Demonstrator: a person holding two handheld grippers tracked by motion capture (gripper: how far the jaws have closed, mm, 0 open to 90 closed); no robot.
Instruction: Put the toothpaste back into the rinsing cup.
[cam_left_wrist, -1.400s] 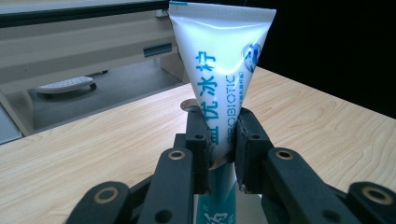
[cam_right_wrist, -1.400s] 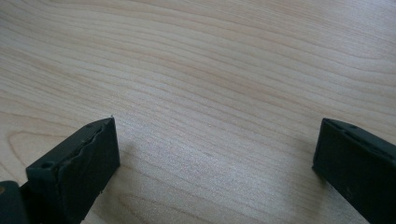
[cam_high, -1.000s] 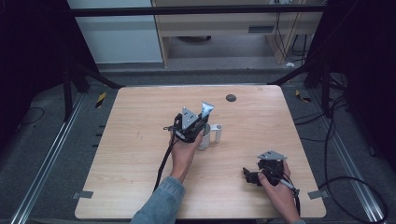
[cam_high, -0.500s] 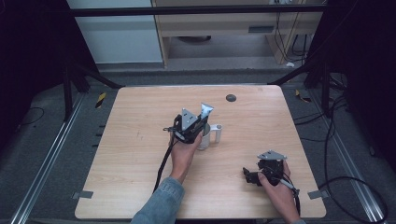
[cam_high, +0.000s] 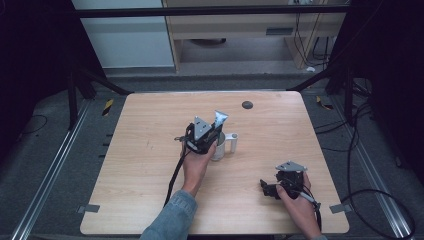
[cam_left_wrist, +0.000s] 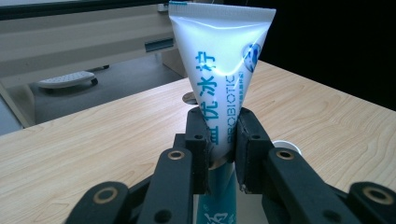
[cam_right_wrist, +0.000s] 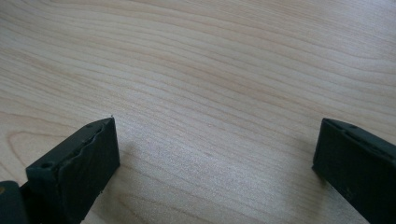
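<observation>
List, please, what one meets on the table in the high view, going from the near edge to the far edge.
Right gripper → left gripper, shut on the toothpaste tube → small dark disc near the far edge.

This looks like a lab or workshop set up for recording. A bare wooden table stands alone on grey carpet, flanked by metal floor rails and dark frame legs. Black curtains close off both sides. Loose cables trail over the floor on the right, and yellow-black tape marks it. Behind stands a pale wooden bench.
</observation>
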